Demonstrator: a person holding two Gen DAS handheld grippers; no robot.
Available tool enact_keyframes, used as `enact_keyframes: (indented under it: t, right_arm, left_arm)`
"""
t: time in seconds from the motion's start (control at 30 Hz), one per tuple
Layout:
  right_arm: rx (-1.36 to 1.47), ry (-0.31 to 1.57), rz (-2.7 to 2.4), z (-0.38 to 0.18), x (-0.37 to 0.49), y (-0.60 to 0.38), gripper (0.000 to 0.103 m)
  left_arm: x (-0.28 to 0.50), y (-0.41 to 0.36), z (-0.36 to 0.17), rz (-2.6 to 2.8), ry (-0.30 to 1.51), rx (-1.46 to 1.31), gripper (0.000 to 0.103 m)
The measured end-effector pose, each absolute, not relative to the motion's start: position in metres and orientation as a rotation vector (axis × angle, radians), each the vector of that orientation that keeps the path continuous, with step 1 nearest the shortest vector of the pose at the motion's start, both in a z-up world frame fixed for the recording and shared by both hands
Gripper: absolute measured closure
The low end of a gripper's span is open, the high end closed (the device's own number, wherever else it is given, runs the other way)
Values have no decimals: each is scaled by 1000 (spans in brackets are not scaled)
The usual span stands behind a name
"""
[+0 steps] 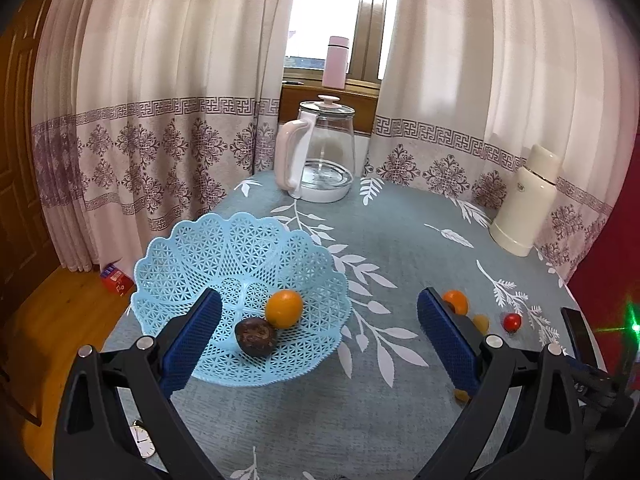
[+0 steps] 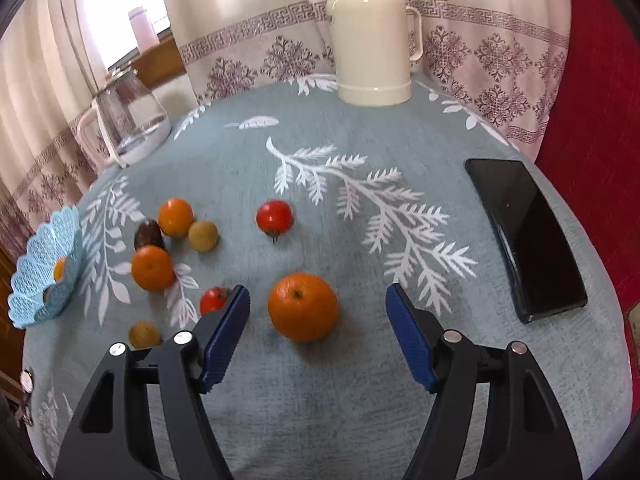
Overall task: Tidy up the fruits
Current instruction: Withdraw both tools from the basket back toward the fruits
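Note:
A light blue lattice basket sits at the table's left, holding an orange and a dark brown fruit. My left gripper hangs open just in front of it, empty. In the right wrist view the basket lies at the far left. My right gripper is open with a large orange just ahead between its fingers, untouched. Further left lie two smaller oranges, a dark fruit, two tan longans and two red tomatoes.
A glass kettle stands at the back of the blue leaf-print tablecloth, a cream thermos at the back right. A black phone lies near the right edge. Curtains hang behind. A wristwatch rests at the front left.

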State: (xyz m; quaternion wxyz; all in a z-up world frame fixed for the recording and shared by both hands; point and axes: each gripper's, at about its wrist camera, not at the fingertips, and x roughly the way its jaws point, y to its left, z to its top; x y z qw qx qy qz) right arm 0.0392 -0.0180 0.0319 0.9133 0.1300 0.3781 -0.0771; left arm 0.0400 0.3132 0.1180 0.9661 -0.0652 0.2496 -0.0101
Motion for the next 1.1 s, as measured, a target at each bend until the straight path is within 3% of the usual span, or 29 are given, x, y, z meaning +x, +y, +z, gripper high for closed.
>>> enact_keyframes:
  t: [0.13, 0.47, 0.73, 1.1]
  right_arm:
    - [251, 820, -156, 20, 45, -14, 47]
    - [247, 831, -145, 15, 53, -12, 52]
    - [255, 822, -117, 15, 56, -11, 62]
    - [282, 800, -104, 19, 53, -17, 63]
  left_arm:
    - [39, 309, 118, -28, 504, -118, 3]
    - [42, 302, 113, -32, 517, -98, 3]
    - [44, 291, 106, -43, 535, -71, 3]
    - [49, 276, 91, -53, 581, -50, 3]
